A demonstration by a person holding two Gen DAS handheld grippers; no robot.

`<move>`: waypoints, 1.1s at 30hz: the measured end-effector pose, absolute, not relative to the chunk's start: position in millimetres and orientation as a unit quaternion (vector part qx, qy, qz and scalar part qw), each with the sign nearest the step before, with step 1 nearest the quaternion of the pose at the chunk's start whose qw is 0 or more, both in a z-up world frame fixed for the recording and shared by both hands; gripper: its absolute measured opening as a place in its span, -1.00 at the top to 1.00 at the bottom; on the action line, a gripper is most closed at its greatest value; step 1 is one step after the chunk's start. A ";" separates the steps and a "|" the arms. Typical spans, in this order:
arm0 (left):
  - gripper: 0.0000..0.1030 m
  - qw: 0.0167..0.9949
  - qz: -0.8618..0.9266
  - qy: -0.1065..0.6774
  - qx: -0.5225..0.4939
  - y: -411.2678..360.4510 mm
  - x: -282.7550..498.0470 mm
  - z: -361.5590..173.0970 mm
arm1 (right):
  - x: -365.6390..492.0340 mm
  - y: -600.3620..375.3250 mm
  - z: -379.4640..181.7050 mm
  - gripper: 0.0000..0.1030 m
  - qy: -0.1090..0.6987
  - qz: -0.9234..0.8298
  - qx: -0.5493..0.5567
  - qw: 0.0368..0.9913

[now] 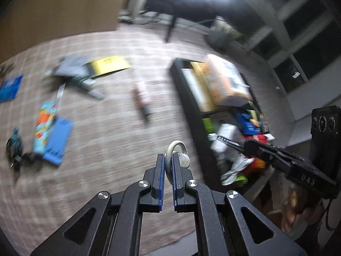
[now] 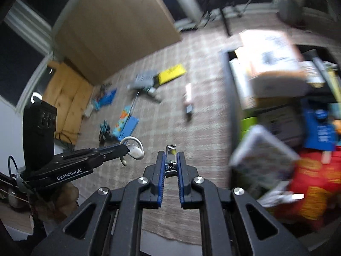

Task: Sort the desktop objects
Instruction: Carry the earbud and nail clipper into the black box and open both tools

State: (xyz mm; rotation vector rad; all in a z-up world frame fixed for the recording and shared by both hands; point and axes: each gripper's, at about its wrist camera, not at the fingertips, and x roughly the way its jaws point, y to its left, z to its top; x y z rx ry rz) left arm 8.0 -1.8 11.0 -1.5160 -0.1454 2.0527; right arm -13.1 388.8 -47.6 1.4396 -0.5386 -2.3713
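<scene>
Currently my left gripper [image 1: 168, 162] pinches a light, smooth white ear-hook earbud [image 1: 178, 149] by its loop, my right gripper [image 2: 171, 160] clamps stiff metal nail clippers [image 2: 171, 152], both above the desk [image 1: 106, 128].

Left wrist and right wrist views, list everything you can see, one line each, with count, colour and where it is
Earhook earbud: one, white, clamped in the left gripper.
Small metal item: one, shiny silver, clamped in the right gripper; too blurred to name.
Storage box: one, black, right side, full of mixed packages.
Yellow card: one, yellow, far on the cloth.
Blue flat packs: two, blue, left on the cloth.
Patterned pack: one, teal and orange, beside the nearer blue one.
Tablecloth: one, beige checked, under everything.
Left gripper: black with blue pads, shut.
Right gripper: black with blue pads, shut.
</scene>
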 end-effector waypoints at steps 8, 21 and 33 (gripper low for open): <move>0.90 0.356 0.756 -0.007 -0.550 99.2 13.2 32.7 | 13.5 504.6 -25.0 0.79 -0.218 -0.855 0.465 0.066; 0.40 0.380 0.750 0.059 -0.538 199.4 18.7 26.9 | 21.9 576.9 -26.6 0.59 -0.201 -0.860 0.468 -0.013; 0.36 0.339 0.762 0.057 -0.550 150.8 9.5 23.0 | 16.2 561.0 -22.5 -0.23 -0.200 -0.862 0.466 -0.014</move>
